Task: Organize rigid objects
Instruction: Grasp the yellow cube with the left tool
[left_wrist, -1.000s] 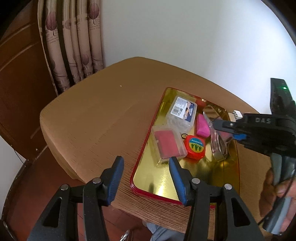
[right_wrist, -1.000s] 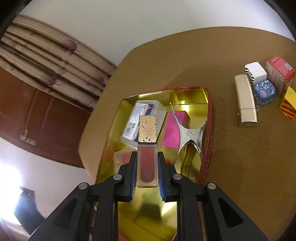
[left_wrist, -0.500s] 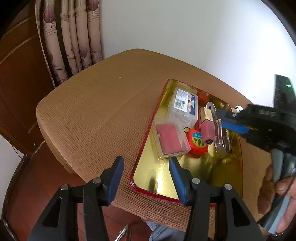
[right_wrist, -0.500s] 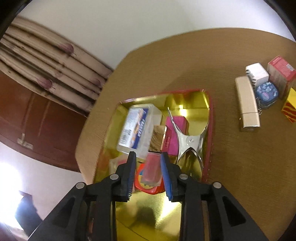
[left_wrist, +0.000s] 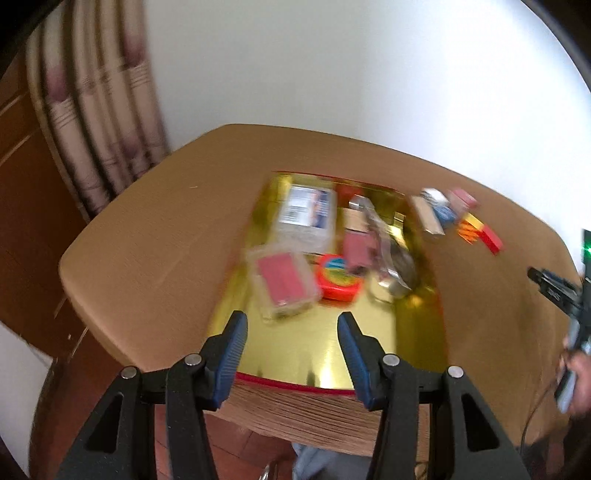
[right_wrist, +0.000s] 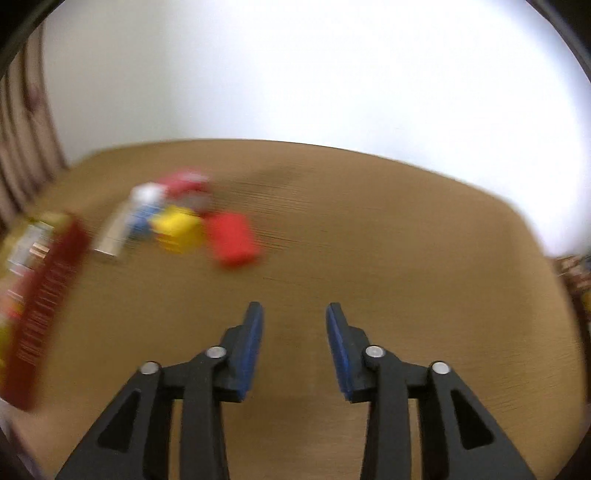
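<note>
A gold tray with a red rim (left_wrist: 332, 354) lies on the brown table. In it are a clear box with a red insert (left_wrist: 282, 280), a labelled clear box (left_wrist: 308, 212), an orange tape measure (left_wrist: 338, 278), a lip gloss tube (left_wrist: 356, 240) and a metal tool (left_wrist: 391, 262). My left gripper (left_wrist: 291, 345) is open and empty over the tray's near end. My right gripper (right_wrist: 293, 339) is open and empty above bare table, right of the tray (right_wrist: 44, 280). Loose items lie ahead-left of it: a red box (right_wrist: 232, 238), a yellow box (right_wrist: 177, 227), a gold case (right_wrist: 110, 236).
The same loose items show beside the tray in the left wrist view (left_wrist: 454, 218). A curtain (left_wrist: 96, 122) and a dark wooden panel stand at the left. A white wall is behind the table. Both views are blurred by motion.
My right gripper opened and left the lip gloss tube in the tray, then swung right and away over the table. My left gripper moved in over the tray's near end.
</note>
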